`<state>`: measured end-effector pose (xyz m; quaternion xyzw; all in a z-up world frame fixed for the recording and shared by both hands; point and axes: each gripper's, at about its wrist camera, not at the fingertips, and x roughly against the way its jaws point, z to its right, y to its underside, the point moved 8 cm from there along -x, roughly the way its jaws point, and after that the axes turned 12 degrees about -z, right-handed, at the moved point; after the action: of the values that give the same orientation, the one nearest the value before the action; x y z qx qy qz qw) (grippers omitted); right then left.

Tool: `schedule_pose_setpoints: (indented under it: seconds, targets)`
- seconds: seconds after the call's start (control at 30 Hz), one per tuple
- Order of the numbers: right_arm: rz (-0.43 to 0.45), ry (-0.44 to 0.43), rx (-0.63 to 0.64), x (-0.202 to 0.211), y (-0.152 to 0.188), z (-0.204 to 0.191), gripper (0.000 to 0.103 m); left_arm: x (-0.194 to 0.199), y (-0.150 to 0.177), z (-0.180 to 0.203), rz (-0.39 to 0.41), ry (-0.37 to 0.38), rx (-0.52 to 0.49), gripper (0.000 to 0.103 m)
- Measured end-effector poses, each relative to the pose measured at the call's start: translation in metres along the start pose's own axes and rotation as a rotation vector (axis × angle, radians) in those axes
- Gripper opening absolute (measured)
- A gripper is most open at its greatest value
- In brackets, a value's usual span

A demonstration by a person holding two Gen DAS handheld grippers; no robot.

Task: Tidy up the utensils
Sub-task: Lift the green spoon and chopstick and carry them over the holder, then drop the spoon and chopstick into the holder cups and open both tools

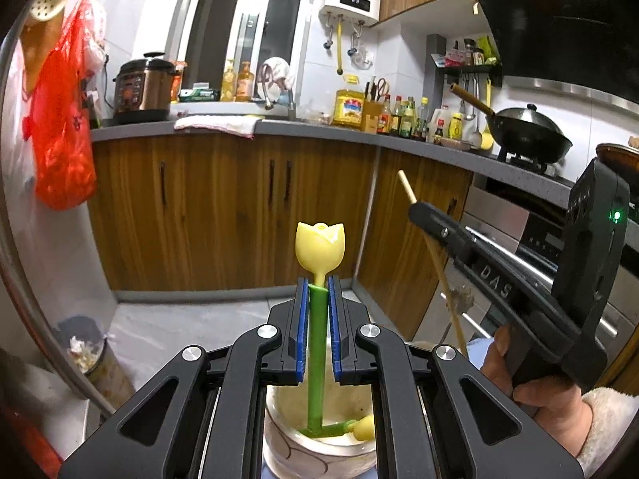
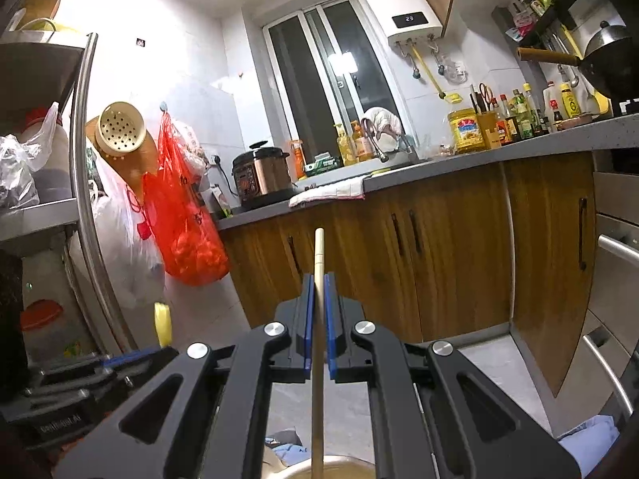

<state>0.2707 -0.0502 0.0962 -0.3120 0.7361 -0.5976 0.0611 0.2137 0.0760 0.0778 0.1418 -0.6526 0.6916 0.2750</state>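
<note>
My left gripper is shut on the green stem of a tulip-shaped utensil, whose yellow flower head rises above the fingertips. Its lower end reaches into a white patterned bowl under the gripper, where a second yellow-tipped green piece lies. My right gripper is shut on a pale wooden chopstick that stands upright between the blue pads and runs down to a bowl rim. In the left wrist view the right gripper shows at right, held by a hand, with the chopstick sticking out.
Wooden cabinets under a grey counter fill the background, with a pressure cooker, oil and sauce bottles and a wok on the stove. A red bag hangs left. A bin stands on the floor.
</note>
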Motion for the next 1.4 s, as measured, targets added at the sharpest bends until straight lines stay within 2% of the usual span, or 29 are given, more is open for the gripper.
schedule_pose_setpoints:
  seconds: [0.33, 0.57, 0.8, 1.1, 1.4]
  targets:
    - [-0.007, -0.001, 0.005, 0.000, 0.013, 0.002, 0.005, 0.000, 0.003, 0.000, -0.002, -0.008, -0.005, 0.011]
    - [0.023, -0.005, 0.003, 0.005, 0.004, -0.002, 0.005, 0.000, 0.003, -0.001, 0.000, -0.013, 0.000, 0.011]
    - [0.015, 0.015, 0.008, 0.003, 0.007, -0.001, 0.005, 0.001, 0.004, -0.003, 0.000, -0.013, 0.003, 0.011]
    - [-0.050, 0.037, 0.077, 0.007, 0.032, -0.011, 0.005, -0.006, 0.014, -0.005, -0.037, -0.004, 0.004, 0.011]
    - [-0.144, 0.045, 0.090, 0.014, 0.061, -0.009, 0.005, -0.017, 0.032, -0.006, -0.110, 0.024, 0.010, 0.011]
